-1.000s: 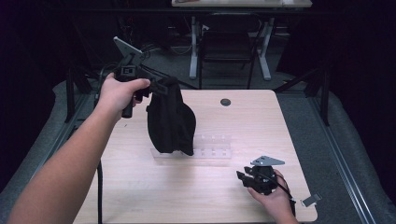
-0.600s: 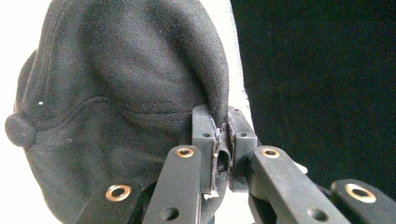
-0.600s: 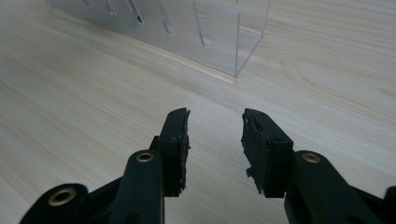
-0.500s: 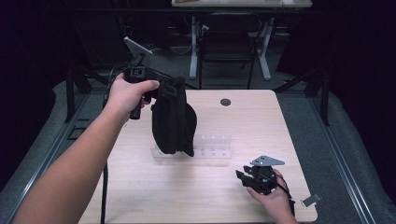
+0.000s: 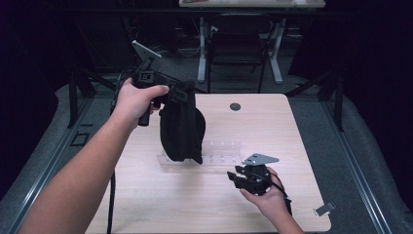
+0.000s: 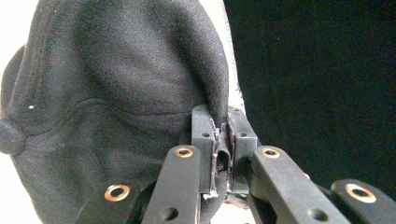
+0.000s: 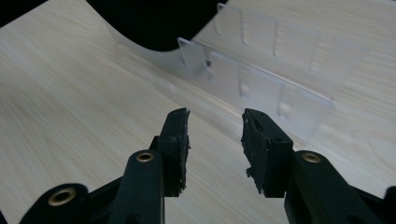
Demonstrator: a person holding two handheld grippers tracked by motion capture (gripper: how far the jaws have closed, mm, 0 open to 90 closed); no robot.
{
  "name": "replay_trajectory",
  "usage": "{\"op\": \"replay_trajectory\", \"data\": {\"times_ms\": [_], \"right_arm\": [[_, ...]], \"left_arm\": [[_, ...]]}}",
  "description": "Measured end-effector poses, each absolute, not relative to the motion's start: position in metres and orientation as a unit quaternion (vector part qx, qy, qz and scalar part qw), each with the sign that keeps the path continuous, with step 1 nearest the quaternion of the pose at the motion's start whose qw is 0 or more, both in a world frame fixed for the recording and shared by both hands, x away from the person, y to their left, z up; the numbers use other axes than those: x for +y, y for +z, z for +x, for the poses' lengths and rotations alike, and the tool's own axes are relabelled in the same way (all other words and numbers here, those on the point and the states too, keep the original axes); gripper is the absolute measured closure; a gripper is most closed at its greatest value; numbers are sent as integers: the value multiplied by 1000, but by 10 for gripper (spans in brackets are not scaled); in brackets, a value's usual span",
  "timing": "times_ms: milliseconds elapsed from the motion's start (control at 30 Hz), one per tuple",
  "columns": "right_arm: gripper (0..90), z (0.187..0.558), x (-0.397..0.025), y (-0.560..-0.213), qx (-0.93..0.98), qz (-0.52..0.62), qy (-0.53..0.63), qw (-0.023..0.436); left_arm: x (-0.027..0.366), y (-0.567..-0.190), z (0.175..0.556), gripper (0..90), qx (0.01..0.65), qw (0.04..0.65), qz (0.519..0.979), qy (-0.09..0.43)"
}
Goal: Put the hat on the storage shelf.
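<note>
dark room surrounded a pale wooden table. the black cloth cap hung above the table's middle, over a clear plastic rack; pinched only by a thin fold, it could slip free. left gripper jaws clamped that fold. right gripper jaws stood moderately apart, empty, near the right front corner.

Both grippers, left and right, were black, with brass-ringed rivets; each carried a grey three-cornered plate, and forearms seemed bare.
</note>
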State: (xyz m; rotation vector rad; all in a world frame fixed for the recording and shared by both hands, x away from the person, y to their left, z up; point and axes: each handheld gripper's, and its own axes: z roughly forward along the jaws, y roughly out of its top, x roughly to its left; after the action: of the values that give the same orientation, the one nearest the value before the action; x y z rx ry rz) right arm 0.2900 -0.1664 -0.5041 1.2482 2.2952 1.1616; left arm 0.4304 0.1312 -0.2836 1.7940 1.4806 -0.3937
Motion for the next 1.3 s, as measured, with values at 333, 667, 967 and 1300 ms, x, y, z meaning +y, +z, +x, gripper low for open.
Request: {"op": "replay_trajectory", "data": {"times_ms": [333,667,967,1300], "right_arm": [[646,305,-124,-496,816,396,403,125],[659,314,-97,-489,828,375,402,116],[703,318,-77,-485,826,369,408,125],[753,319,-75,-484,823,374,407,129]], "left_arm": [[130,-284,430,842,578,383,703,-156],[129,-284,431,841,578,383,704,-154],[127,-283,431,840,577,381,706,-155],[124,-284,431,840,578,383,704,-155]]}}
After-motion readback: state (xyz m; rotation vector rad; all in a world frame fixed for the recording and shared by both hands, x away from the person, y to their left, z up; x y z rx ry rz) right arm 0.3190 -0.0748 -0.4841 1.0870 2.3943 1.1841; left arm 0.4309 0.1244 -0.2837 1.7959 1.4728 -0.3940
